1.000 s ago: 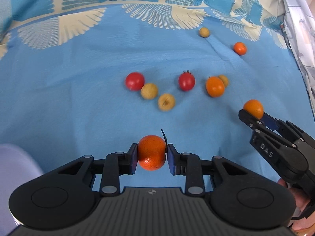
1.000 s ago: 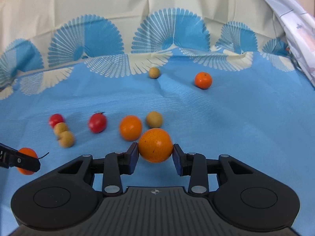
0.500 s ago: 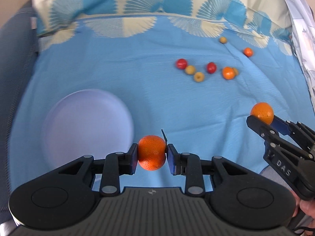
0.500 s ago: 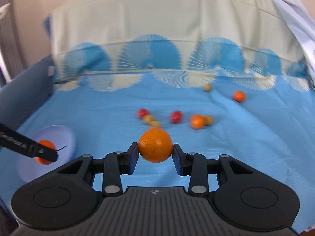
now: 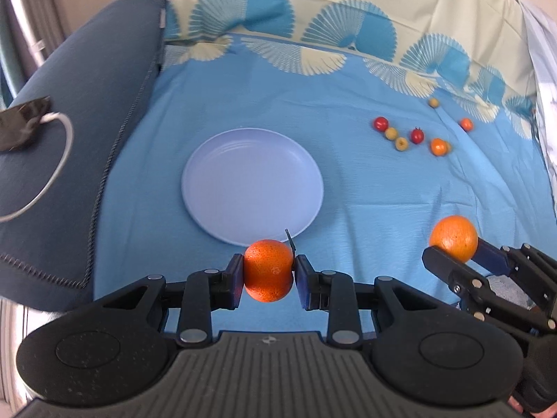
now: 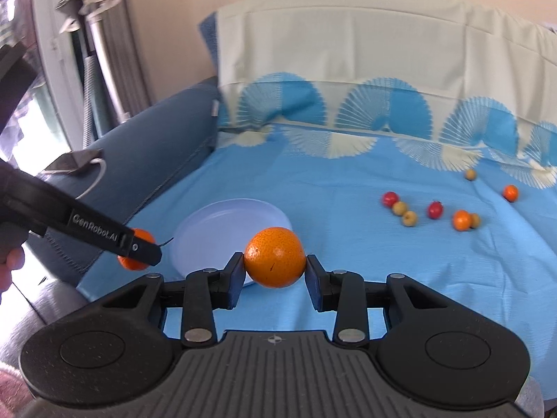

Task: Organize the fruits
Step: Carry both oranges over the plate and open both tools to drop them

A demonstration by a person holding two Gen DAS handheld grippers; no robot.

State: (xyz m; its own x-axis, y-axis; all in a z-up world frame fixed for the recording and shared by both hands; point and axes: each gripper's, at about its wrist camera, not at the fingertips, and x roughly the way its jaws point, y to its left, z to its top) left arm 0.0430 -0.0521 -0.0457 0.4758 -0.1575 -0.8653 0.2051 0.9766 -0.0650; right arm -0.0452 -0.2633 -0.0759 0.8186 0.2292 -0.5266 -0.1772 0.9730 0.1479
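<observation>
Two oranges held, one per gripper. First orange [image 5: 268, 270] clamped between the blue pads of the left gripper [image 5: 268, 277], positioned above the cloth just at the near rim of the lilac plate [image 5: 252, 181]. Second orange [image 6: 275, 257] clamped between the pads of the right gripper [image 6: 275, 271], raised over the blue cloth [image 6: 348, 244] to the right of the plate; jaws narrow on both tools, pads pressed against peel.

Loose fruit on the cloth, counted in the left wrist view: two small oranges [image 5: 438, 146], two red tomatoes [image 5: 381, 123], four yellow-green round fruits [image 5: 401, 143], one of them half hidden behind a small orange. All grouped at the far right, well apart from the plate. Plate bare.

Left gripper angled steeply down toward the plate edge. Right gripper angled more shallowly, aimed across the bed. Fingers of the person's left hand [image 6: 10, 264] visible at the frame edge in the right wrist view.

Surroundings: dark blue cushion [image 5: 69, 122] left of the cloth, carrying a dark device [image 5: 21, 125] with a white cable [image 5: 59, 160]. Fan-patterned fabric [image 6: 383, 69] behind. Nothing between either orange and the plate.
</observation>
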